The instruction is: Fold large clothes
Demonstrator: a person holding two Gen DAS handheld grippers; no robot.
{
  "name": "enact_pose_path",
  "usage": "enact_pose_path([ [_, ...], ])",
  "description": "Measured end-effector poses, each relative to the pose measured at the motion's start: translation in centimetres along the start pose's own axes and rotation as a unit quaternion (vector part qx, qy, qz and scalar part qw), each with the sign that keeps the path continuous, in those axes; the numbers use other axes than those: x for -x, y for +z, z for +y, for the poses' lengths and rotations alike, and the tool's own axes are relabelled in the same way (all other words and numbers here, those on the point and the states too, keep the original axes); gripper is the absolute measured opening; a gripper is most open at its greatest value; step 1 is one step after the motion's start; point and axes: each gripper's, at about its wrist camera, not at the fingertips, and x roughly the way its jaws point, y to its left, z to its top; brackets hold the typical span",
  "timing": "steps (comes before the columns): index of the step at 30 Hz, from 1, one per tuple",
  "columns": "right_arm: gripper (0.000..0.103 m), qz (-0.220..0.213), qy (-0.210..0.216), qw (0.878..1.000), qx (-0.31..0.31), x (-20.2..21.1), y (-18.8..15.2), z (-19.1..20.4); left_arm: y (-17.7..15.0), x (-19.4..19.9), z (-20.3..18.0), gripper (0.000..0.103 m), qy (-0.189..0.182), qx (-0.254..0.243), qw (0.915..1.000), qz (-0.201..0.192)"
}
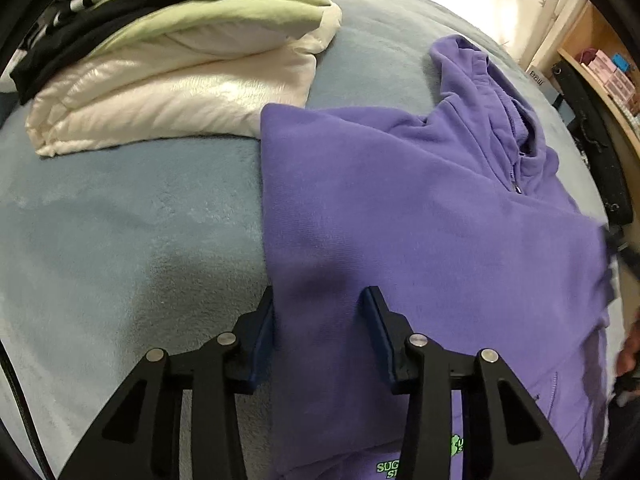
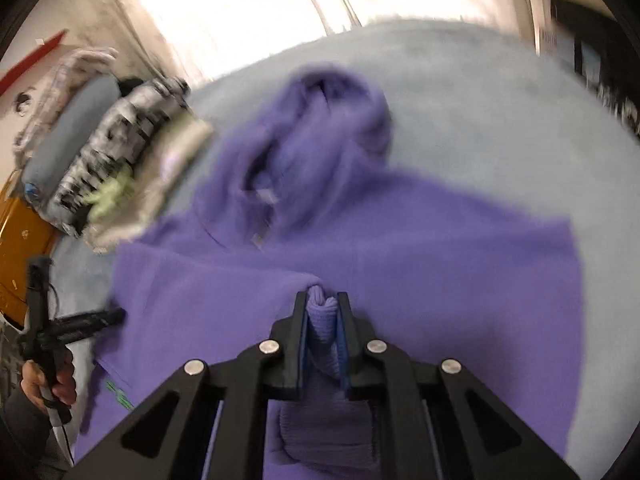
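A purple zip hoodie point(image 1: 420, 220) lies flat on a light blue blanket point(image 1: 120, 220), hood pointing away, its left side folded in to a straight edge. My left gripper point(image 1: 320, 300) is open and empty, hovering over that folded edge near the hem. In the blurred right wrist view the hoodie point(image 2: 400, 240) spreads ahead. My right gripper point(image 2: 323, 300) is shut on the hoodie's ribbed sleeve cuff point(image 2: 322, 320), held above the body of the garment. The left gripper point(image 2: 80, 320) shows at the left there.
A stack of folded clothes point(image 1: 180, 72), cream, green, black and patterned, sits on the blanket at the far left; it also shows in the right wrist view point(image 2: 120, 160). A wooden shelf point(image 1: 600, 80) and a black chair point(image 1: 592, 140) stand beyond the right edge.
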Motion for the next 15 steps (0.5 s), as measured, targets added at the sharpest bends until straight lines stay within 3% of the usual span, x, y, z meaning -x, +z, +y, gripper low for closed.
enact_pose_path([
  [3,0.012,-0.046,-0.020,0.999,0.005,2.0,1.4,0.0,0.0,0.0,-0.3,0.039,0.005,-0.002,1.0000,-0.008],
  [9,0.012,0.016,-0.107,0.994,0.006,-2.7,0.9,-1.4,0.1,-0.2,-0.1,0.040,-0.001,0.014,0.9999,-0.006],
  [15,0.011,0.008,-0.123,0.992,-0.014,-3.0,-0.2,-2.3,0.5,-0.2,0.1,0.042,-0.007,0.006,1.0000,0.003],
])
